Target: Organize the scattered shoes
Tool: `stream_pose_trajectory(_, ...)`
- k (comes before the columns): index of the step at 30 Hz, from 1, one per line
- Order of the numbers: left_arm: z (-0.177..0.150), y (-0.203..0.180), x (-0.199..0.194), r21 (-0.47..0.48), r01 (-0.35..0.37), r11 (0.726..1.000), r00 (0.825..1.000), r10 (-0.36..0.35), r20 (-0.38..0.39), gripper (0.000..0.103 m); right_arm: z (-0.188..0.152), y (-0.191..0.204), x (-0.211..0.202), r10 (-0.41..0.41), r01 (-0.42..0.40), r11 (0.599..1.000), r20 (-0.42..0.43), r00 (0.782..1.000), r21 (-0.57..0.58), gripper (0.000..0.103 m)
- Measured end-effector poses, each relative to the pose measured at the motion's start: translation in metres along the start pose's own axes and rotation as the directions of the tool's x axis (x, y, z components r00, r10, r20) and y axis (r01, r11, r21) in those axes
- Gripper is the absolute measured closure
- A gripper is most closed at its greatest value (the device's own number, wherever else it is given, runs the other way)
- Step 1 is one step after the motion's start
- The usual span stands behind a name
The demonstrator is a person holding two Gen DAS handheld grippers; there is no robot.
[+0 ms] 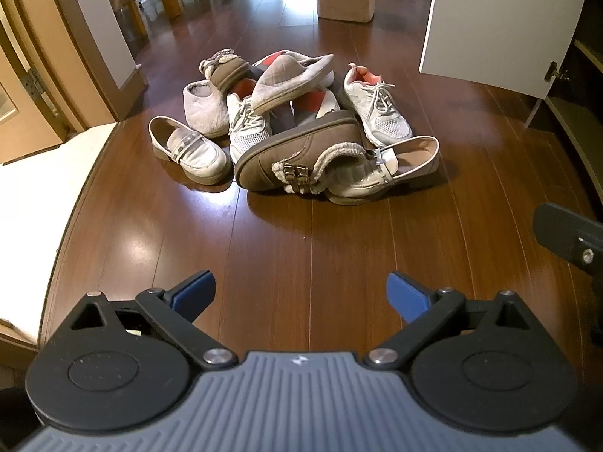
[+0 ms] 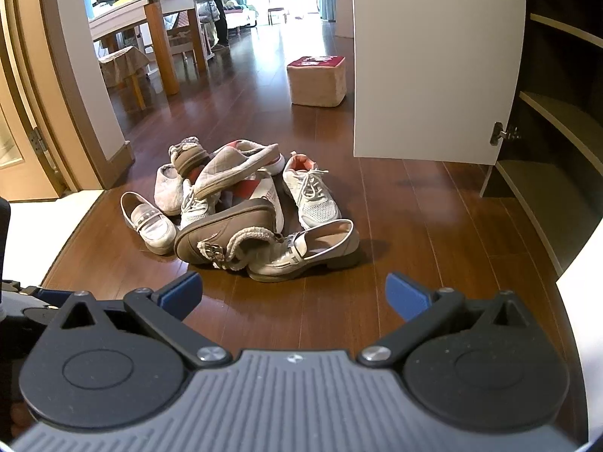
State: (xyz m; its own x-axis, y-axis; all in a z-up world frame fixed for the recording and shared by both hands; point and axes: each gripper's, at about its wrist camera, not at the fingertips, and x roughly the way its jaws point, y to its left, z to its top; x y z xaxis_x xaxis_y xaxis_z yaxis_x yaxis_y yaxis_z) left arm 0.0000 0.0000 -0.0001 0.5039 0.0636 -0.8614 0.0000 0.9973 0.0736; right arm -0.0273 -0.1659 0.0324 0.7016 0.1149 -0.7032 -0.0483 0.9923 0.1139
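Both grippers hover low over bare floorboards (image 1: 301, 248), the left gripper (image 1: 301, 293) and the right gripper (image 2: 294, 293) each with blue pads spread wide and nothing between them. Ahead of both tools, well short of reach, sits the pile of shoes (image 1: 297, 128), heaped rather than paired.

Nearest the tools lies a brown fleece-lined shoe (image 1: 297, 158) tipped on its side, its cuff resting over a pale loafer (image 1: 392, 171) just to the right. The loafer's mate (image 1: 184, 148) stands apart at the left edge of the heap. Farther from the tools, one white sneaker (image 1: 377, 109) stands upright on the right, the other white sneaker (image 1: 247, 128) is wedged under a grey slipper (image 1: 286, 83) that tops the heap.

Off to the right of the right gripper, a cabinet (image 2: 557, 120) stands with its white door (image 2: 433, 60) swung open and dark shelves showing; that looks the likely home for the shoes, though that is my reading only.

Whichever shoe goes next, I would take one lying free on top or at the edge, such as the brown one, gripping a firm rim so nothing beneath gets dragged.

Hard to tell: what lies under the heap's red-and-white middle, and how deep the shelves run, since the frame cuts them off.
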Motion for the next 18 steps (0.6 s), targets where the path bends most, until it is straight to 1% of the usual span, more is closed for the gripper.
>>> stream_pose_trajectory(10,0.0003,-0.001,0.0012,-0.006,-0.001,1.0,1.0,0.0,-0.011,0.004,0.003,0.0007,0.0034,-0.013,0.013,1.0,-0.013,1.0,-0.001,0.0)
stream_pose_trajectory(18,-0.0018,-0.0013,0.0001,-0.011,-0.012,1.0,1.0,0.012,-0.003,0.004,-0.0025,0.0059,0.006,-0.058,0.058,0.998,-0.022,0.998,-0.016,0.0)
